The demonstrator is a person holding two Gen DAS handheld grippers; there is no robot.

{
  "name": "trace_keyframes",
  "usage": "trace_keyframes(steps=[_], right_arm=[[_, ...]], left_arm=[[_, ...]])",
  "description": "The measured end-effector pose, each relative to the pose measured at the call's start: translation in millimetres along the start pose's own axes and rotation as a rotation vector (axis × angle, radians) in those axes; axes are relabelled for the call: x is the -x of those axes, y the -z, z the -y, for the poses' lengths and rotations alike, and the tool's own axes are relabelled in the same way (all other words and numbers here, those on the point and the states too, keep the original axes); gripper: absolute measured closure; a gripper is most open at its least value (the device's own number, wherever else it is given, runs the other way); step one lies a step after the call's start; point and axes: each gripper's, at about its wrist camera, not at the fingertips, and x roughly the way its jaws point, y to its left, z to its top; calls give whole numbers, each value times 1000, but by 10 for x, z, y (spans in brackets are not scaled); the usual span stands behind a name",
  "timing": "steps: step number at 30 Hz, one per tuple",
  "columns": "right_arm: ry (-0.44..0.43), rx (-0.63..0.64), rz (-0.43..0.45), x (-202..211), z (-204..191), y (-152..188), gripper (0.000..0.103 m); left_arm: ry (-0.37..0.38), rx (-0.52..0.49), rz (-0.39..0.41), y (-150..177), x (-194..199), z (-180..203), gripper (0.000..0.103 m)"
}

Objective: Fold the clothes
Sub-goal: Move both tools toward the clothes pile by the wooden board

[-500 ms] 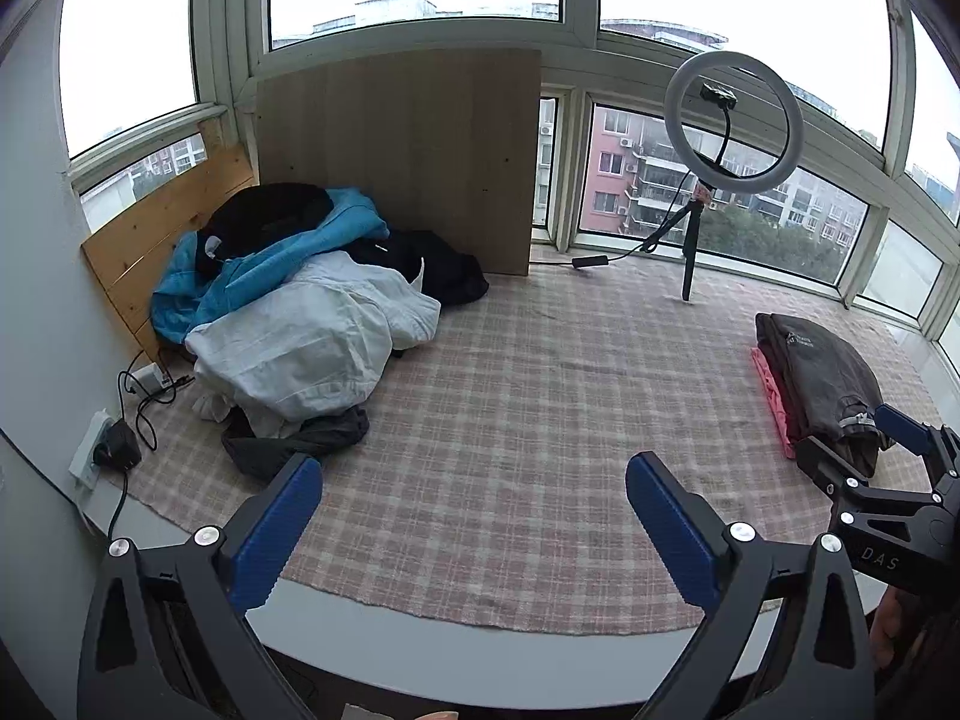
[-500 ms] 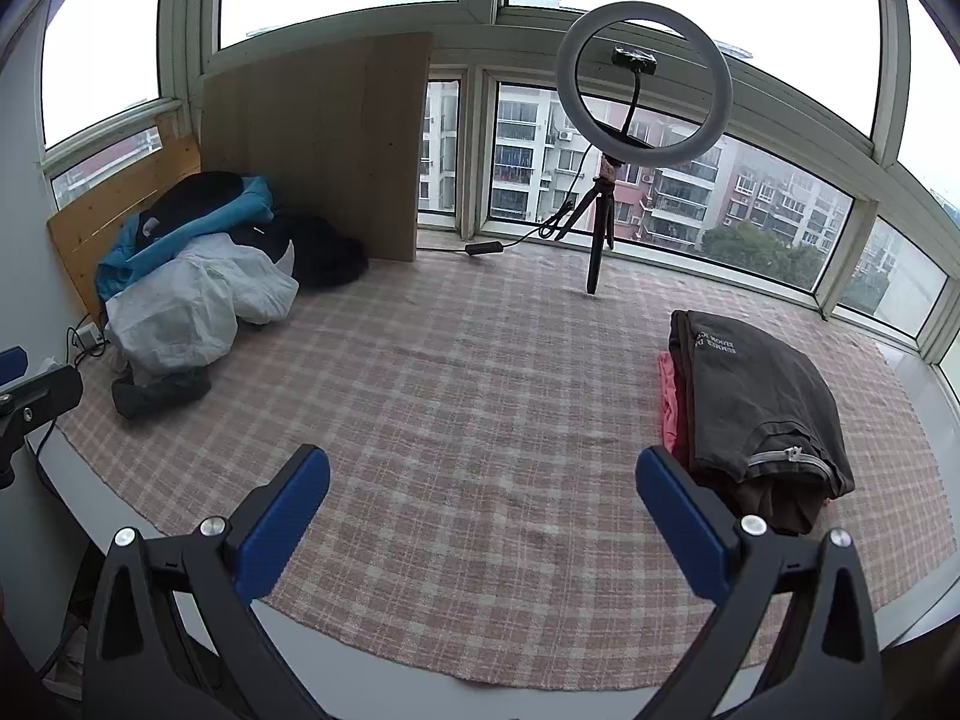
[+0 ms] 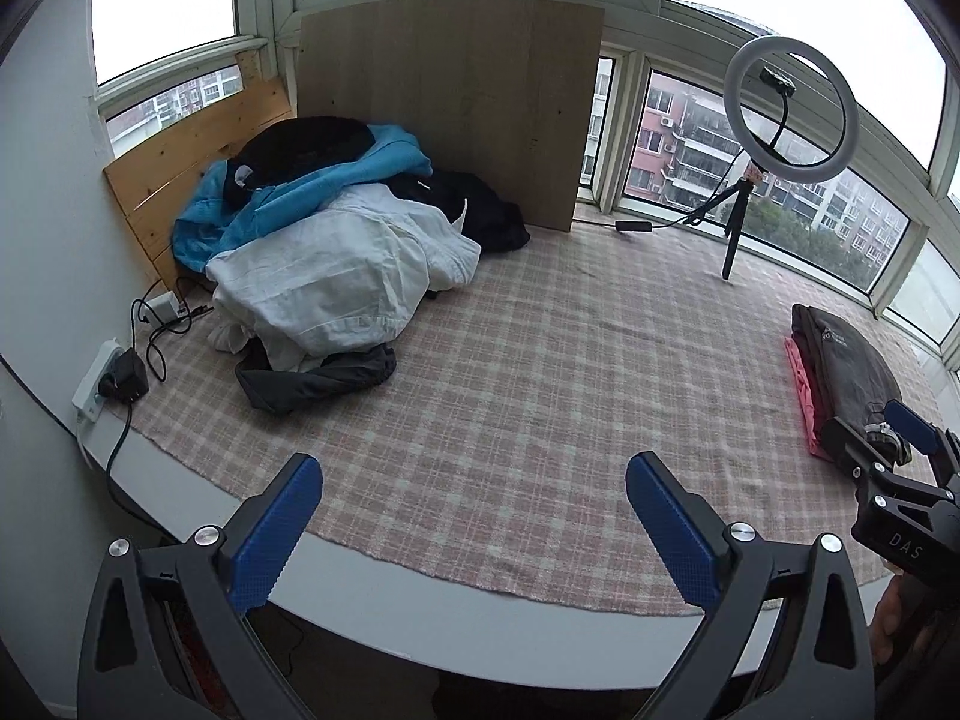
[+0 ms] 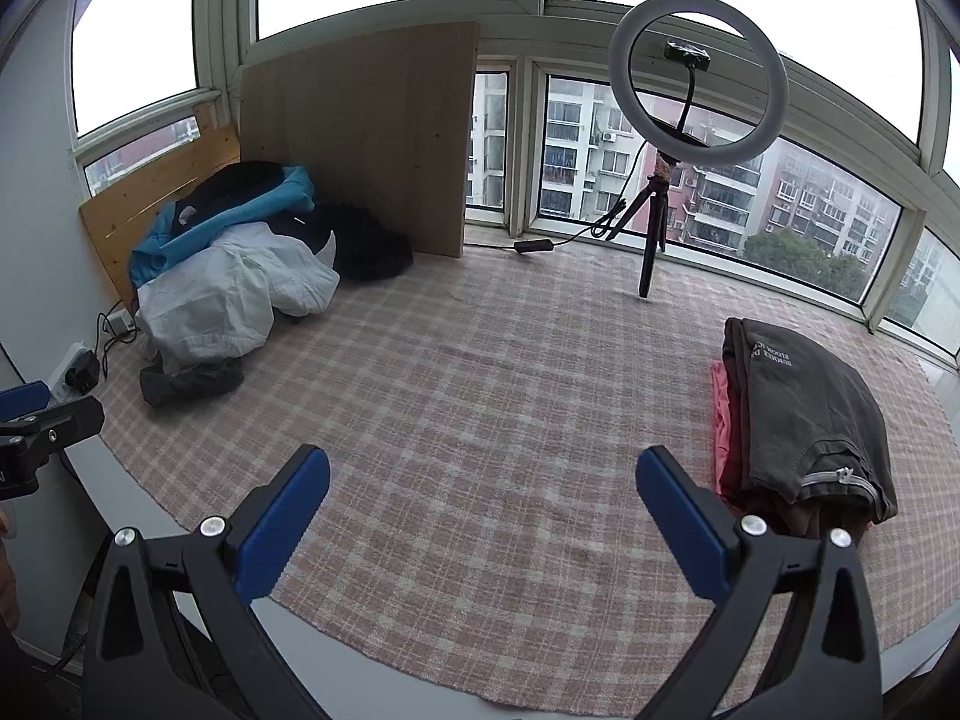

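A heap of unfolded clothes (image 3: pixel 336 264) lies at the far left of the checked cloth: white, blue, black and dark grey garments; it also shows in the right wrist view (image 4: pixel 234 294). A folded dark brown garment (image 4: pixel 804 414) lies on a pink one (image 4: pixel 723 420) at the right; the stack also shows in the left wrist view (image 3: pixel 840 366). My left gripper (image 3: pixel 474 510) is open and empty above the cloth's front edge. My right gripper (image 4: pixel 483 498) is open and empty, left of the folded stack.
A ring light on a tripod (image 4: pixel 690 138) stands at the back with its cable. A wooden board (image 3: pixel 444 108) leans on the window. A power strip and charger (image 3: pixel 114 378) lie at the left edge. The checked cloth (image 4: pixel 510 372) covers the platform.
Both grippers have moved slightly forward and left; the views shift a little toward the clothes heap. Both stay open and empty.
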Motion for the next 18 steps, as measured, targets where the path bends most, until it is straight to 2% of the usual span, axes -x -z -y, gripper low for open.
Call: trace_keyframes(steps=[7, 11, 14, 18], right_arm=[[-145, 89, 2, -151, -320, -98, 0], [-228, 96, -40, -319, -449, -184, 0], [-318, 67, -52, -414, -516, -281, 0], [-362, 127, -20, -483, -711, -515, 0]], left_arm=[[-70, 79, -43, 12, -81, -308, 1], [-90, 105, -66, -47, -71, -451, 2], [-101, 117, -54, -114, -28, -575, 4], [-159, 117, 12, -391, 93, -882, 6]])
